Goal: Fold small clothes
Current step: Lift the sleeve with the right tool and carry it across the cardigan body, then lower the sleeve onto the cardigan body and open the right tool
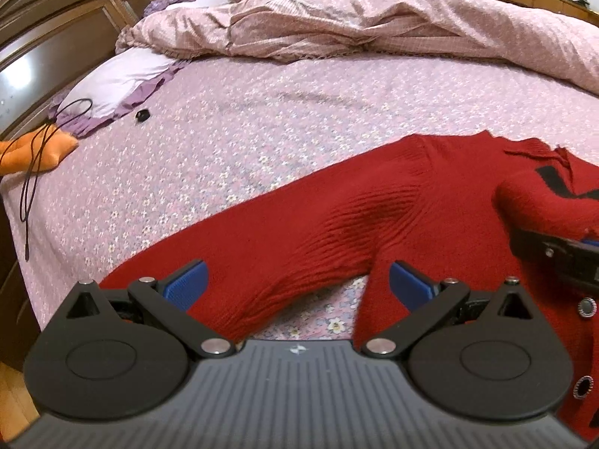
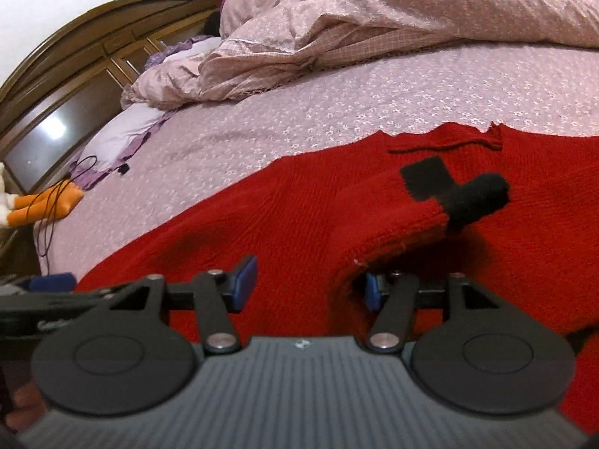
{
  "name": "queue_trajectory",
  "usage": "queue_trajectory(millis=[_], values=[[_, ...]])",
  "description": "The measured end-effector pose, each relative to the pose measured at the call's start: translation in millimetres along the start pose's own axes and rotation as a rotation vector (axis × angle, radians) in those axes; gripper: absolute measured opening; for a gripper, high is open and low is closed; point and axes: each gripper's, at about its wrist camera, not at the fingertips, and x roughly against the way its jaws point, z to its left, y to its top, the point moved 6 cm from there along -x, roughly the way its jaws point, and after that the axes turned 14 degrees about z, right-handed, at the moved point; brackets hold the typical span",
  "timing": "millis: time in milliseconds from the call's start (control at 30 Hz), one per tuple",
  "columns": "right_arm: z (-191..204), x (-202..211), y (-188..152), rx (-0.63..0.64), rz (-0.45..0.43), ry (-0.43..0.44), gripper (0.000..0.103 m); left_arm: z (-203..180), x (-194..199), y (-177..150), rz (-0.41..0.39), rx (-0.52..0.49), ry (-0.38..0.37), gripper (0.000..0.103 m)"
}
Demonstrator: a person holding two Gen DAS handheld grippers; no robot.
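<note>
Left wrist view: we see the left gripper (image 1: 297,282) with fingers (image 1: 187,282) spread wide, gripping nothing; a sleeve of the red sweater (image 1: 337,217) lies loose between them on the bed (image 1: 262,112), running from the lower middle up toward the right.

Right wrist view: the right gripper (image 2: 307,286) is about half open; red knit sits between the fingers (image 2: 245,280), unpinched. The sweater spreads sideways; its black cuff (image 2: 479,196) points right.
</note>
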Motion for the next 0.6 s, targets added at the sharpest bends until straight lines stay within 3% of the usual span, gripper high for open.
queue_trajectory(millis=[267, 600], values=[[-28.9, 57.1, -9.5, -0.088, 0.008, -0.016, 0.060, -36.9, 24.0, 8.6, -0.036, -0.070, -0.090, 0.103], [-106.8, 109.2, -27.3, -0.261, -0.060, -0.176, 0.060, -117.5, 53.8, 23.8, -0.121, -0.239, -0.165, 0.103]])
